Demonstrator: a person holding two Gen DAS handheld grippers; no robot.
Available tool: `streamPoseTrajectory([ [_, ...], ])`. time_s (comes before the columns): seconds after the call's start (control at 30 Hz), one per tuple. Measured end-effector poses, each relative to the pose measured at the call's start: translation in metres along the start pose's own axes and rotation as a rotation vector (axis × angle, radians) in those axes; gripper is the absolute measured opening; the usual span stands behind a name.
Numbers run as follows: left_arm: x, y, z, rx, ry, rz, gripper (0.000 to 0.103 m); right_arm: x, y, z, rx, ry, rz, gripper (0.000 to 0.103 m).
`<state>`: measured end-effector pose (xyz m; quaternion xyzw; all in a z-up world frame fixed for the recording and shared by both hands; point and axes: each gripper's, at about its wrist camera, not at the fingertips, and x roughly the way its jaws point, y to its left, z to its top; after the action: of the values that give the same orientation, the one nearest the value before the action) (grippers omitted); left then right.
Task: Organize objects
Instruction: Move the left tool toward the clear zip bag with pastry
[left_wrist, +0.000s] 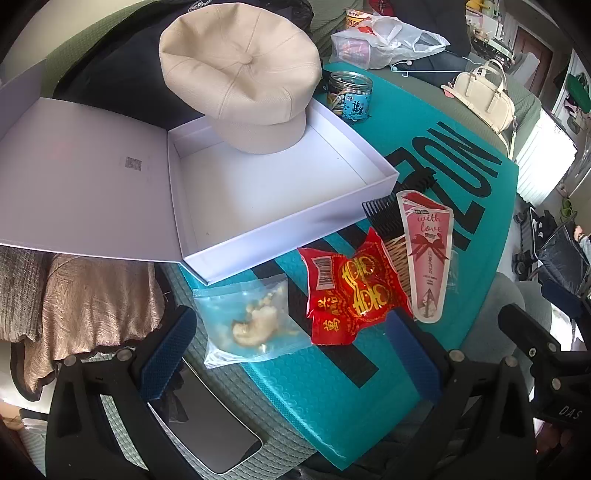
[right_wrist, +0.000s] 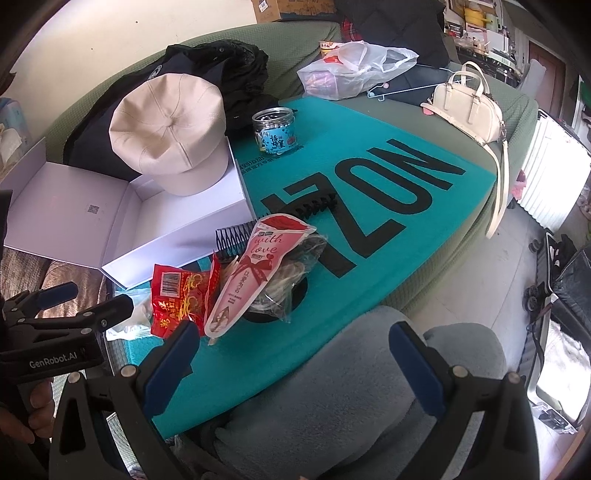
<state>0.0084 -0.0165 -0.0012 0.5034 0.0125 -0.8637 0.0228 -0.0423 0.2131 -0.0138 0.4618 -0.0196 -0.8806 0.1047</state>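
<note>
Both my grippers, left gripper (left_wrist: 291, 354) and right gripper (right_wrist: 295, 369), hang wide open, empty. Red snack packet (left_wrist: 351, 288) lies beside the white box (left_wrist: 295, 236), at its five o'clock; I'd pinch its crinkled edge first.

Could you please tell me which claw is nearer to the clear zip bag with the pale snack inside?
Left. The open left claw hovers right over the zip bag, which lies just ahead between its fingers. The open right claw hangs further off to the bag's right.
</note>
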Motion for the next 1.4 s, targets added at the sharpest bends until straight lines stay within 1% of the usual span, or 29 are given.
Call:
streamPoseTrajectory([
  [0.93,-0.006,0.000,-0.005,-0.014,-0.001,0.002,0.102,-0.005,0.001,-0.001,-0.006,-0.012,0.011,0.102],
  [1.3,0.001,0.006,-0.013,-0.054,0.005,-0.031,0.102,-0.005,0.002,-0.005,-0.052,-0.027,0.010,0.102],
  [1.4,0.007,0.006,-0.018,-0.062,0.019,-0.043,0.102,-0.002,0.001,-0.007,-0.059,-0.024,0.017,0.102],
])
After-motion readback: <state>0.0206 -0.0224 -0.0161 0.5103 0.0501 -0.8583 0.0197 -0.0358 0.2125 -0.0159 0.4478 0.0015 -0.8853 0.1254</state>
